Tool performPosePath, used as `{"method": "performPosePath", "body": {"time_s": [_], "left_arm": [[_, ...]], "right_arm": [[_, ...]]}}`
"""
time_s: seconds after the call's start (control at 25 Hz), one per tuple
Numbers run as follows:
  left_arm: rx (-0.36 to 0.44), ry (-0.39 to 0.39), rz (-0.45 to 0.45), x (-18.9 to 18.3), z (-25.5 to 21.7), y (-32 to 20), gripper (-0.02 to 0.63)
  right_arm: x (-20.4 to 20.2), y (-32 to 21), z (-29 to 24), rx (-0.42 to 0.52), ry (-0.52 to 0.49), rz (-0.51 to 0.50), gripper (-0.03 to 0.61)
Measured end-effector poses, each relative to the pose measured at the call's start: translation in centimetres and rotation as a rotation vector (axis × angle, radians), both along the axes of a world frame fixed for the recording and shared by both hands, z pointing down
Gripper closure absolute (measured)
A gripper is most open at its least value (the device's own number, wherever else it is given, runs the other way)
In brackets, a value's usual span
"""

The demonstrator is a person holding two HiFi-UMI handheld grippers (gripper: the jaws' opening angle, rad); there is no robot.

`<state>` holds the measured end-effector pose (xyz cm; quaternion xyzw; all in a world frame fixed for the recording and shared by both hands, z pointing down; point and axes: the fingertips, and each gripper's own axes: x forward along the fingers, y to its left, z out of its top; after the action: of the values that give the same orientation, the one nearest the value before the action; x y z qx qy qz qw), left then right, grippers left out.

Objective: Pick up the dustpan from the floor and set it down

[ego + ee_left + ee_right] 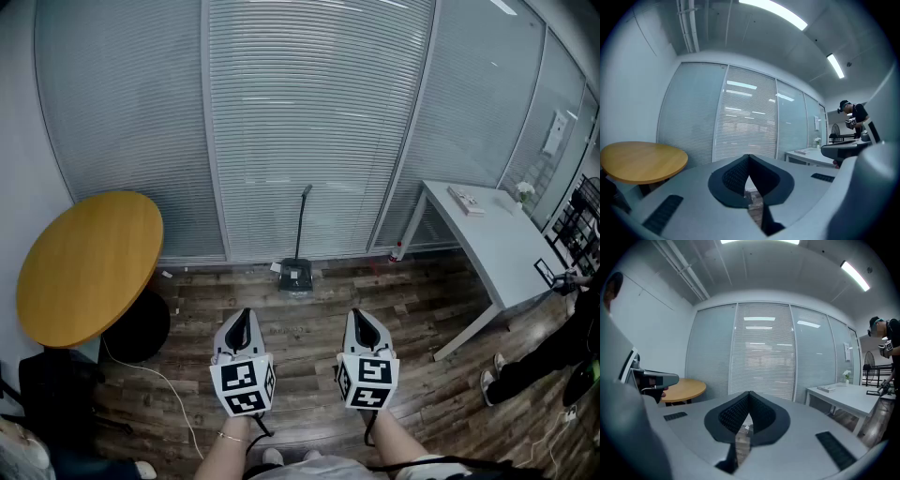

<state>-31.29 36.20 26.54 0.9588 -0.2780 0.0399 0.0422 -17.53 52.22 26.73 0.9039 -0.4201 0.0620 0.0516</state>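
A dark dustpan (295, 276) with a long upright handle stands on the wood floor against the glass wall, straight ahead in the head view. Both grippers hover side by side well short of it, pointing toward it. My left gripper (243, 322) has its jaws together at the tips with nothing between them, as the left gripper view (749, 157) confirms. My right gripper (361, 320) is likewise shut and empty in the right gripper view (750, 393). A sliver of the dustpan shows through the gap below the jaws in each gripper view.
A round yellow table (89, 265) stands at the left, with a black bag (56, 394) and a white cable (159, 377) on the floor near it. A white desk (497, 244) is at the right. Another person (553, 352) stands at the far right edge.
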Motion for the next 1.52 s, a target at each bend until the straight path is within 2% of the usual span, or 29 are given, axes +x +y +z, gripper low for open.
{"method": "performPosePath", "body": {"time_s": [0.32, 0.52, 1.0, 1.24, 1.52], "left_arm": [[-0.007, 0.0, 0.004, -1.0, 0.4, -0.2, 0.601], [-0.004, -0.004, 0.016, -1.6, 0.6, -0.5, 0.601], [-0.033, -0.026, 0.031, -2.0, 2.6, -4.0, 0.601], [-0.051, -0.031, 0.026, -0.4, 3.4, -6.1, 0.601], [-0.055, -0.031, 0.015, 4.4, 4.1, -8.9, 0.601]], "right_arm": [[-1.1, -0.1, 0.4, -0.006, -0.001, 0.005, 0.548], [-1.6, -0.4, 0.7, 0.036, -0.044, 0.011, 0.548], [-1.8, -3.4, 2.5, -0.005, -0.069, 0.046, 0.548], [0.1, -5.3, 3.0, -0.005, -0.082, 0.047, 0.548], [5.6, -8.1, 3.8, 0.004, -0.094, 0.047, 0.548]]}}
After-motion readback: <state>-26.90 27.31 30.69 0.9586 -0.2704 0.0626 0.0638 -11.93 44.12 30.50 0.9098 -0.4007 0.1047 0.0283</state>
